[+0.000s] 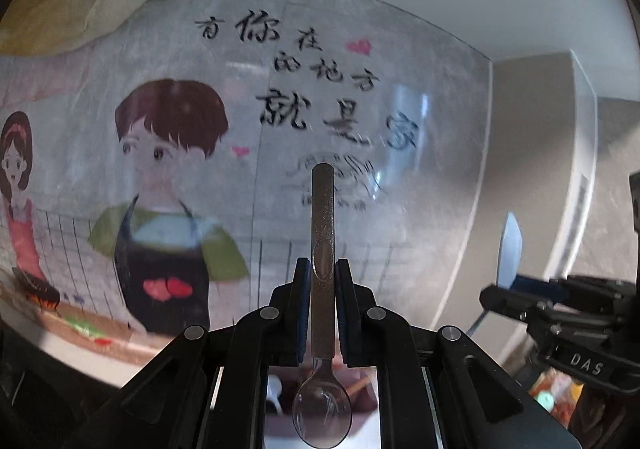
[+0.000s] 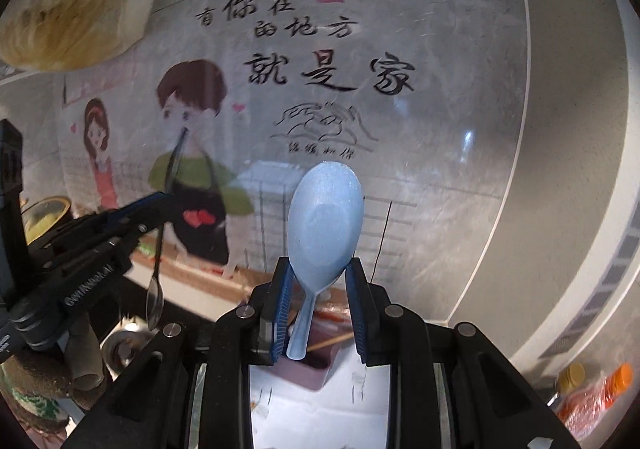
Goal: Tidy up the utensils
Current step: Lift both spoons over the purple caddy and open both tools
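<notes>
I have a metal spoon in my left gripper. The fingers pinch its handle on both sides. The handle sticks up toward 12 o'clock and the round bowl hangs down at 6 o'clock, close to my camera.

My right gripper holds a blue rice scoop. Its fingers press on the scoop where the wide part gets thin. The wide part points up at 12 o'clock and the short handle points down.

Both tools are up in the air in front of the wall sticker with the two cartoon people. Nothing touches them on top or at the sides.

From the right camera, my left gripper is at 9 o'clock, well apart from the scoop. From the left camera, my right gripper is at 3 o'clock, with open air between.

Below, at 6 o'clock, is a pink box on the white bench. A metal bowl sits at 8 o'clock near the bench edge.
</notes>
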Action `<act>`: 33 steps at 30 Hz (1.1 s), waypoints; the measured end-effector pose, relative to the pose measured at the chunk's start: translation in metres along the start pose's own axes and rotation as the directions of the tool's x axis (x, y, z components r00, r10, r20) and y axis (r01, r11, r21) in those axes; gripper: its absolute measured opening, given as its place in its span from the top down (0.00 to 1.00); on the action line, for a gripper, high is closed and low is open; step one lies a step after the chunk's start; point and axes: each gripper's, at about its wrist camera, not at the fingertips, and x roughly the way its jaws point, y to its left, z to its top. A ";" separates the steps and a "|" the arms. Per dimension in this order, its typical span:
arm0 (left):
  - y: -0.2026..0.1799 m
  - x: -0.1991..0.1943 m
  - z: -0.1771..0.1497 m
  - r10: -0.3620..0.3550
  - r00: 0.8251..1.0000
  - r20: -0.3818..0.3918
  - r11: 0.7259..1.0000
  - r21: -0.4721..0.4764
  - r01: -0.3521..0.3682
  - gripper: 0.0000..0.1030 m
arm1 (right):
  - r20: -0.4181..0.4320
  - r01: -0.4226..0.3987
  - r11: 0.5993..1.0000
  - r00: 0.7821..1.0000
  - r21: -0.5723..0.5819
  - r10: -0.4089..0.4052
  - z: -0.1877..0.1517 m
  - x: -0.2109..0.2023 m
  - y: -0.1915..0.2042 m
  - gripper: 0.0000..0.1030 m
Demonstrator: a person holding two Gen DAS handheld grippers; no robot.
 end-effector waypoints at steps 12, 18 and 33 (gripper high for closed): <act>0.032 0.104 -0.047 0.006 0.995 -0.100 0.999 -0.053 -0.011 0.88 | -0.120 -0.037 0.998 0.992 0.058 0.044 -0.026 0.105 -0.015 0.76; 0.047 0.139 -0.083 0.019 0.993 -0.113 0.995 -0.099 -0.030 0.88 | -0.186 -0.045 0.997 0.981 0.064 0.056 -0.052 0.154 -0.014 0.76; 0.054 0.187 -0.161 0.053 0.967 -0.250 0.995 -0.073 -0.073 0.88 | -0.326 -0.093 0.992 0.938 0.085 0.116 -0.105 0.214 -0.010 0.75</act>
